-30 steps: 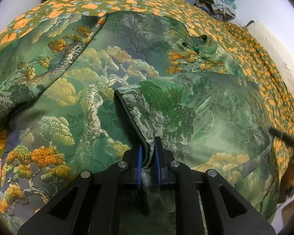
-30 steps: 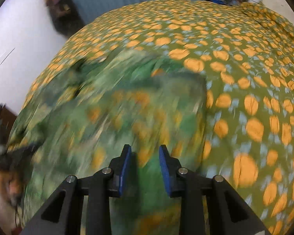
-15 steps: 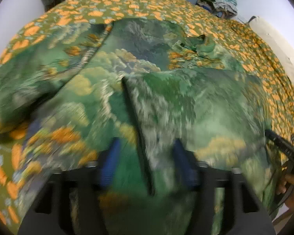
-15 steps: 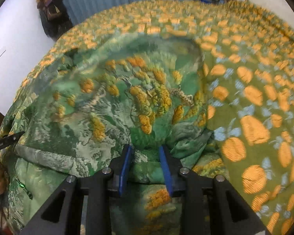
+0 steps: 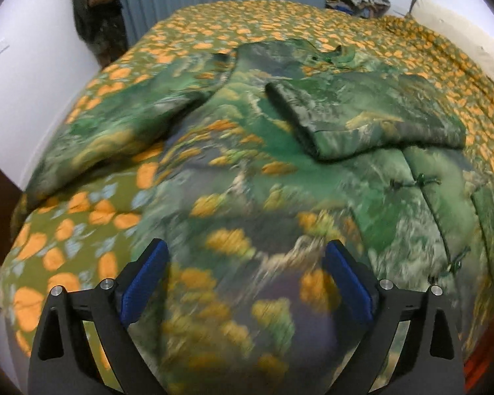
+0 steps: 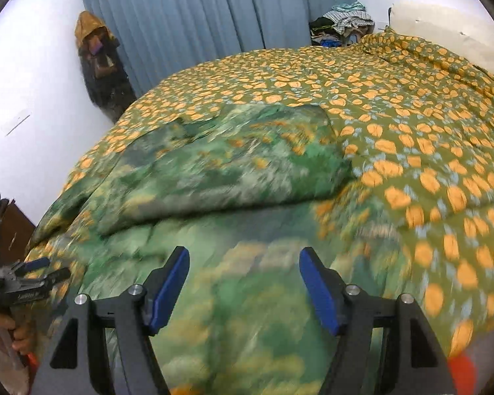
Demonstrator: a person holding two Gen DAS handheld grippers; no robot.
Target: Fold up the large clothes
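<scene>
- While the green landscape-print garment [image 5: 247, 171] lies spread on the bed, the left gripper [image 5: 243, 279] hangs above its near hem, jaws opening wide, nothing pinched; cloth shows only beneath the gap.
- Left sleeve [image 5: 122, 131] lies stretched out toward the bed's left edge, unfolded as far as the blur allows.
- Right sleeve [image 5: 362, 115] is folded in across the chest, cuff end near the middle of the body; so one fold looks done.
- Collar [image 5: 332, 54] sits at the far end; knot fastenings [image 5: 415, 182] show on the front panel to the right.
- Right gripper [image 6: 243, 283] is over the near part of the garment too, jaws opening, nothing between the blue pads [image 6: 316, 293].
- Judgement: early-to-middle stage. Left sleeve still needs folding in, then the body folds; neither hand holds cloth at present.
- Surface: bedspread [image 6: 411, 125], olive with orange spots, soft and rumpled at the right.
- Room: white wall at the left, dark clothes hanging [image 6: 98, 65] on it, blue curtain [image 6: 220, 16] behind, clothes pile [image 6: 342, 23] at the far corner, pale headboard [image 6: 438, 29] on the right.
</scene>
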